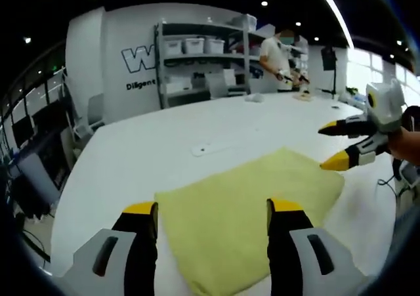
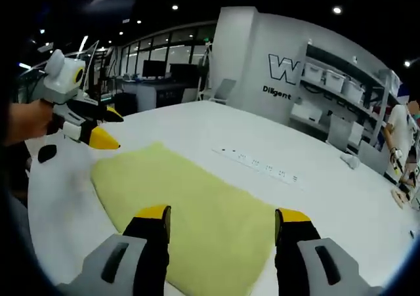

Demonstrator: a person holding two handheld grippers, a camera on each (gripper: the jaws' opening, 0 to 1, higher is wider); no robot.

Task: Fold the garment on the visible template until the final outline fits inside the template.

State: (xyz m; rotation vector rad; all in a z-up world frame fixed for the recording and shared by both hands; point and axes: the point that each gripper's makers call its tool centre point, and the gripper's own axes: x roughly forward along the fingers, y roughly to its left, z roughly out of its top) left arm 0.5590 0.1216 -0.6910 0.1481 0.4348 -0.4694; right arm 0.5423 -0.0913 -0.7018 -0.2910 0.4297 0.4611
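Both grippers — left gripper (image 1: pixel 212 207) and right gripper (image 2: pixel 223 214) — hover with jaws apart, gripping nothing, over the yellow garment (image 1: pixel 252 211) lying folded near the table's (image 1: pixel 151 145) edge — probably checking the outline.

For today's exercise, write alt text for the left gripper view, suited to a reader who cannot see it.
A yellow-green cloth lies flat on a white table, framed at the bottom by the left gripper with its yellow-tipped black jaws held apart above the near edge. The right gripper, also open, reaches in beside the cloth's far corner. Behind stand shelves and a person.
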